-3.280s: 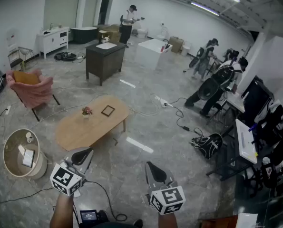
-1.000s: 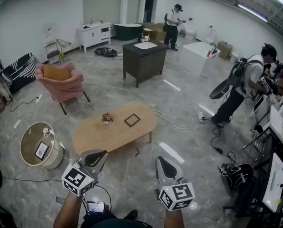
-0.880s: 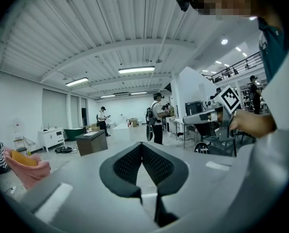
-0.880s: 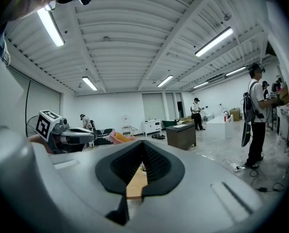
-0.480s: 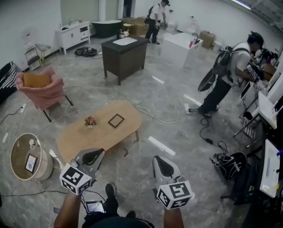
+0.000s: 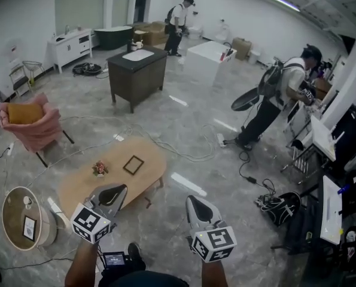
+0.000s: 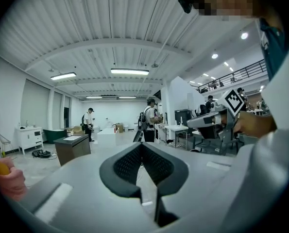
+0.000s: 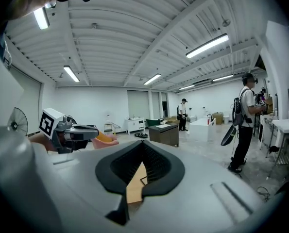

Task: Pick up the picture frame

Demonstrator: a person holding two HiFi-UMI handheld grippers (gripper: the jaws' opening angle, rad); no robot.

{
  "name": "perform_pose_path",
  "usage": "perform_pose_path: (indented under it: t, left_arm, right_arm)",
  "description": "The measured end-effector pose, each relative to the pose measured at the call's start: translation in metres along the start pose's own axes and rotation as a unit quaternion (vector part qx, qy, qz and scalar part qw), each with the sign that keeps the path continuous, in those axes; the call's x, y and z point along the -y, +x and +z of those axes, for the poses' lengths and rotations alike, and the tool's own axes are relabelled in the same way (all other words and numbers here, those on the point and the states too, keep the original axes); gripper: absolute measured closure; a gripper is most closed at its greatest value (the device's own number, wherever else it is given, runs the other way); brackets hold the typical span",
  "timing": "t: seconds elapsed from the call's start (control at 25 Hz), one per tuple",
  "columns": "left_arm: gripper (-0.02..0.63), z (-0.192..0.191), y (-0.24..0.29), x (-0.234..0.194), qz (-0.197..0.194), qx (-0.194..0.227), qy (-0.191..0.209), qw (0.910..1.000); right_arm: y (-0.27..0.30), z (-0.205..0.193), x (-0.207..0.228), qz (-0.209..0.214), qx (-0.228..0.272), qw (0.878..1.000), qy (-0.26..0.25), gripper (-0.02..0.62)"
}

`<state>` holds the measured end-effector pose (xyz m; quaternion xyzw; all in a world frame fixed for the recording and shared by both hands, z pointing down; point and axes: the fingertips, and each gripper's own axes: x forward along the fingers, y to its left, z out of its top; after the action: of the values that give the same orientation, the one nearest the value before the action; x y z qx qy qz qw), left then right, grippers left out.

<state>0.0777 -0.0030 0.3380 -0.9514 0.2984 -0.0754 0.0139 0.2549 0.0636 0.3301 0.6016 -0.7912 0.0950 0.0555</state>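
Observation:
A small dark picture frame (image 6: 133, 164) lies flat on the oval wooden coffee table (image 6: 82, 187), next to a little pot of flowers (image 6: 100, 168). My left gripper (image 6: 109, 194) hovers over the table's near edge, shut with nothing in it (image 7: 142, 145). Over the floor to the table's right hangs my right gripper (image 6: 195, 211), also shut and empty (image 8: 143, 142). Through the slit below its jaw tips, the right gripper view shows the tabletop (image 8: 133, 188) and a corner of the frame (image 8: 142, 180). Both grippers are well short of the frame.
A round side table (image 6: 7, 211) carrying another small frame (image 6: 29, 227) stands at the left, with a pink armchair (image 6: 28, 124) behind it. Cables and a white strip (image 6: 188, 184) cross the floor. A dark cabinet (image 6: 137, 70), a person with a backpack (image 6: 279, 88) and desks lie further off.
The view has swung and the coffee table has slid left and closer under my left gripper. The person with the backpack has shifted. Both grippers stay shut in front of me.

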Motion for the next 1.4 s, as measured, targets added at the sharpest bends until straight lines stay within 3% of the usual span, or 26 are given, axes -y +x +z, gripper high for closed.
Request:
perform_pose_path:
  t: [0.44, 0.6, 1.08, 1.4]
  left_arm:
    - [0.609, -0.004, 0.054, -0.098, -0.050, 0.015, -0.010, 0.9986]
    - [0.609, -0.005, 0.064, -0.130, -0.049, 0.023, -0.018, 0.9984]
    - [0.609, -0.034, 0.043, -0.212, 0.020, 0.009, -0.046, 0.9987]
    - [0.609, -0.041, 0.042, -0.257, 0.091, -0.019, -0.043, 0.9947]
  right_arm:
    - [0.098, 0.020, 0.005, -0.049, -0.014, 0.999, -0.007, 0.588]
    - [0.128, 0.026, 0.005, -0.052, -0.025, 0.998, -0.016, 0.588]
    - [0.229, 0.030, -0.013, 0.009, -0.047, 0.998, -0.031, 0.588]
    - [0.317, 0.032, -0.006, 0.080, -0.052, 0.995, -0.027, 0.588]
